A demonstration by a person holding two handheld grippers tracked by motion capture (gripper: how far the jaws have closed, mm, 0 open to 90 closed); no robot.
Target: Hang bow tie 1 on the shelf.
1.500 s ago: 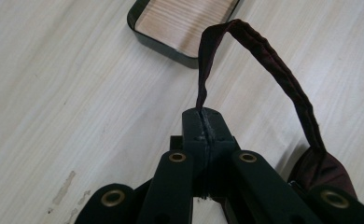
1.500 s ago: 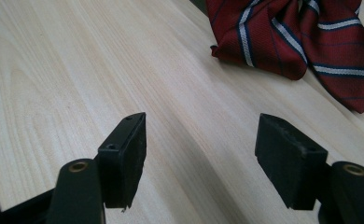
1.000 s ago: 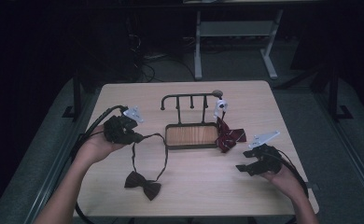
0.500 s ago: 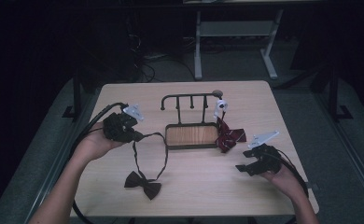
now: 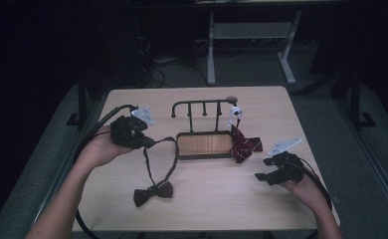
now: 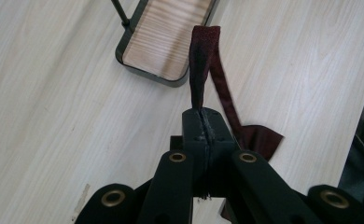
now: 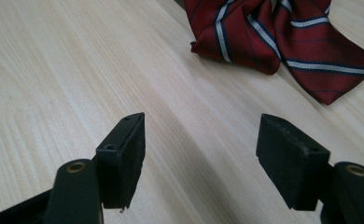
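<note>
Dark bow tie (image 5: pixel 153 193) lying on the table (image 5: pixel 217 209), its strap looping up into the left gripper (image 5: pixel 143 142) whose jaws clench it, right gripper (image 5: pixel 262 175) spread and empty near a striped, seemingly red bow tie (image 5: pixel 242 145) beside the rack (image 5: pixel 203 144)

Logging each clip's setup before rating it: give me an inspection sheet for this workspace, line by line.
Surface: light wood table, bare in front.
Job's things: hook rack with wooden base; dark bow tie, strap looping up; striped red bow tie hanging at the rack's right end.
Clutter: nothing seen.
Grippers: left gripper shut on the strap; right gripper open above bare table.
Cables: black cable trailing off the left edge.
Surroundings: dark room, another table's legs behind.
</note>
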